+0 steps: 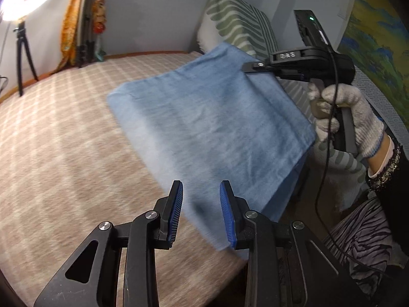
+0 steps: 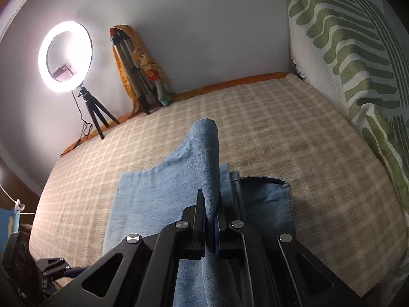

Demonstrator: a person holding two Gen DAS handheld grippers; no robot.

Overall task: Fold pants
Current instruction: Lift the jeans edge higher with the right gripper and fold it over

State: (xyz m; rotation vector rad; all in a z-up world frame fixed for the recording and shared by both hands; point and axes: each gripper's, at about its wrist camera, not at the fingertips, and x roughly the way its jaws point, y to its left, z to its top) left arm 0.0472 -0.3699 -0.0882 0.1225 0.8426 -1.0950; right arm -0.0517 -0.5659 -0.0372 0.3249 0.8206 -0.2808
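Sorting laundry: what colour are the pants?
Light blue denim pants, clearest in the right wrist view.

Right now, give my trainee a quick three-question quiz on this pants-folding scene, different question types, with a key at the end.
1. True or false: the right hand-held gripper is clamped on the blue denim pants.
2. Multiple choice: the left hand-held gripper has its jaws A) pinching the denim, B) apart with no cloth pressed between the pads, C) gripping the pillow.
3. Short answer: what lit object stands on a small tripod by the wall?

Key: 1 true; 2 B; 3 the ring light, standing at the far edge of the checked bed cover, well away from the green-patterned pillow.
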